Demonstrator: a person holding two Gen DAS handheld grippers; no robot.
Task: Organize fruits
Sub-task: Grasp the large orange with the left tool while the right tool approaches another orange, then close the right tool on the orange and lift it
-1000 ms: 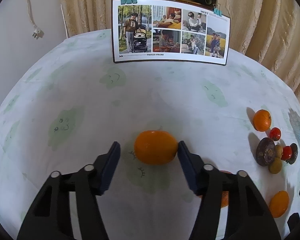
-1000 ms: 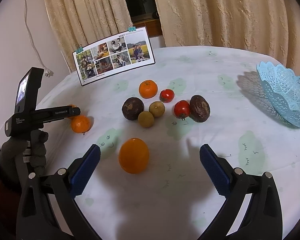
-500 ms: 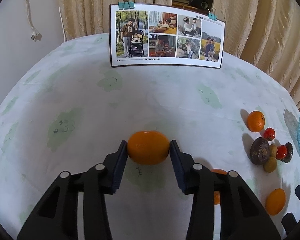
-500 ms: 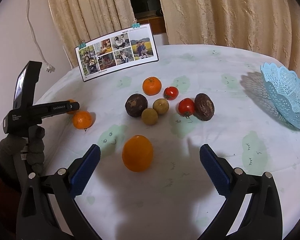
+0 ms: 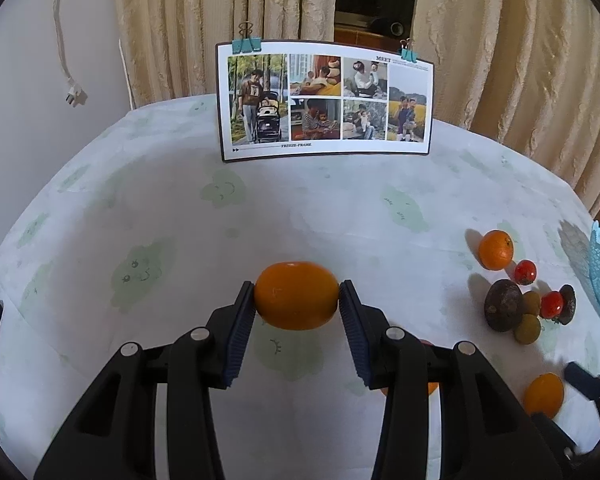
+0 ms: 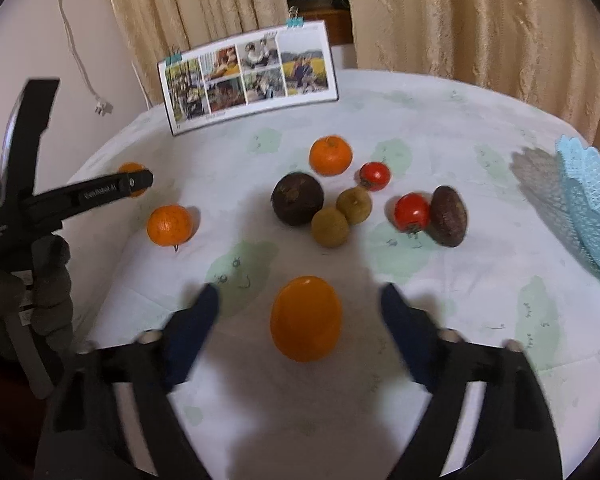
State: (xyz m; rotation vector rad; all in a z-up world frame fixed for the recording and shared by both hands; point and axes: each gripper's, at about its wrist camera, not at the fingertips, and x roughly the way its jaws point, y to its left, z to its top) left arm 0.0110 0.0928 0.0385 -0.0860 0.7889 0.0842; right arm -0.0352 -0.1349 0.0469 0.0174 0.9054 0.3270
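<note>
My left gripper (image 5: 297, 308) is shut on a smooth orange (image 5: 296, 292), one blue pad pressed against each side; the right wrist view shows that orange (image 6: 130, 168) behind the left fingertip. My right gripper (image 6: 300, 298) straddles another large orange (image 6: 306, 318) on the tablecloth. Its jaws are closing and blurred, with a gap left on both sides of the fruit. Further back lies a cluster: an orange (image 6: 331, 155), two tomatoes (image 6: 375, 176), two dark brown fruits (image 6: 297, 198) and two small green-brown fruits (image 6: 330, 227). One more orange (image 6: 169, 225) sits beside the left gripper.
A light blue lace basket (image 6: 588, 208) stands at the table's right edge. A photo card (image 5: 326, 100) stands upright at the back, before the curtains. A gloved hand (image 6: 40, 280) holds the left gripper at the left. The round table (image 5: 160, 208) carries a pale printed cloth.
The left jaws closed onto the orange and stayed gripped. The right gripper moved forward until the large orange lay between its fingers, and its jaws narrowed.
</note>
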